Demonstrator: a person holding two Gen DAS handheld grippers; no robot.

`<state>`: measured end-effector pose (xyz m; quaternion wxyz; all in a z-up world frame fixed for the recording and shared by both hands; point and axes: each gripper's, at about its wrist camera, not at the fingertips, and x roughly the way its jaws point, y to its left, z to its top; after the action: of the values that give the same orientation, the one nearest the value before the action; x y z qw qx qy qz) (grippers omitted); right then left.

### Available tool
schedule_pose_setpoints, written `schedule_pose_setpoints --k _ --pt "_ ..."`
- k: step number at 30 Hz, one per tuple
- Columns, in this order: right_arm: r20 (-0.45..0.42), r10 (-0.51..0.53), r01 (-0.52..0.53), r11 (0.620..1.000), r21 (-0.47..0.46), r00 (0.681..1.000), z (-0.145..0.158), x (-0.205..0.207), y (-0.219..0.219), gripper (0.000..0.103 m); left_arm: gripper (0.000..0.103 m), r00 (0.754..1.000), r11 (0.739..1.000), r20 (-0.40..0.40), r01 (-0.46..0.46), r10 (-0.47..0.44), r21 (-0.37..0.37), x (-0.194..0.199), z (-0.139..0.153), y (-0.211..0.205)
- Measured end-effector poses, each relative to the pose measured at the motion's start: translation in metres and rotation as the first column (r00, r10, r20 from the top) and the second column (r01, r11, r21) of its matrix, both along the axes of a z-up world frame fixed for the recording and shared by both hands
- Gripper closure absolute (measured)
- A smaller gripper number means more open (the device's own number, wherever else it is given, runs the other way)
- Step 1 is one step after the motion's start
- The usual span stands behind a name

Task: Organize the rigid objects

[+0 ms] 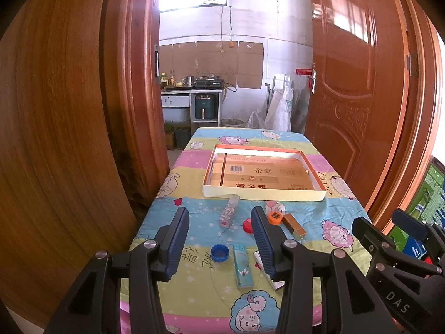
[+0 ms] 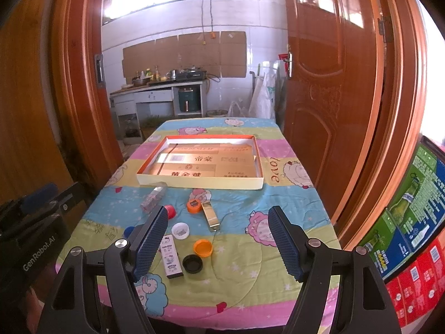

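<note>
A shallow cardboard tray (image 1: 261, 194) (image 2: 198, 183) lies at the table's middle. Small items lie in front of it: a clear patterned tube (image 1: 229, 211) (image 2: 153, 199), a red cap (image 1: 247, 226) (image 2: 170, 211), an orange cap (image 1: 274, 217) (image 2: 193, 205), a gold box (image 1: 294, 225) (image 2: 210, 217), a blue cap (image 1: 219, 252), a teal lighter (image 1: 242, 265), a white cap (image 2: 180, 230), an orange cap (image 2: 203, 247), a black cap (image 2: 192, 263) and a white patterned box (image 2: 171, 256). My left gripper (image 1: 219, 222) is open above the near items. My right gripper (image 2: 218, 220) is open and empty.
The table wears a cartoon sheep cloth (image 1: 336, 233) (image 2: 278, 194). Wooden doors (image 1: 356, 83) (image 2: 328, 83) flank it. Printed cartons (image 2: 411, 222) stand at the right. A kitchen counter (image 1: 192, 90) is behind the table.
</note>
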<state>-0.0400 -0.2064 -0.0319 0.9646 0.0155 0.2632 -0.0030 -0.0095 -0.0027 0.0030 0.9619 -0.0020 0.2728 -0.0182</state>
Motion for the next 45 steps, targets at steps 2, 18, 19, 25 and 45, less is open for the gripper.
schedule_pose_setpoints --k 2,18,19,25,45 --pt "-0.003 0.003 -0.003 1.0 0.003 1.0 -0.0011 0.0006 -0.0011 0.027 0.056 1.0 1.0 0.0 0.003 -0.003 -0.006 -0.0006 -0.0002 -0.0002" --pt "-0.003 0.004 -0.004 1.0 0.006 1.0 -0.0019 -0.0009 -0.0006 0.027 0.056 1.0 1.0 -0.002 0.008 -0.008 -0.009 -0.0025 -0.0003 0.001" --pt "-0.003 0.004 -0.004 1.0 0.006 1.0 -0.0019 -0.0006 -0.0007 0.027 0.056 1.0 1.0 -0.003 0.009 -0.009 -0.01 -0.0025 -0.0003 0.0011" --pt "-0.004 0.003 -0.003 1.0 0.005 1.0 -0.0019 -0.0006 -0.0006 0.027 0.056 1.0 1.0 -0.001 0.009 -0.009 -0.009 -0.0027 -0.0006 0.0003" --pt "-0.008 0.004 -0.004 1.0 0.009 1.0 -0.0045 0.0009 -0.0013 0.027 0.056 1.0 1.0 -0.015 0.025 -0.025 -0.003 0.0006 -0.0027 -0.0024"
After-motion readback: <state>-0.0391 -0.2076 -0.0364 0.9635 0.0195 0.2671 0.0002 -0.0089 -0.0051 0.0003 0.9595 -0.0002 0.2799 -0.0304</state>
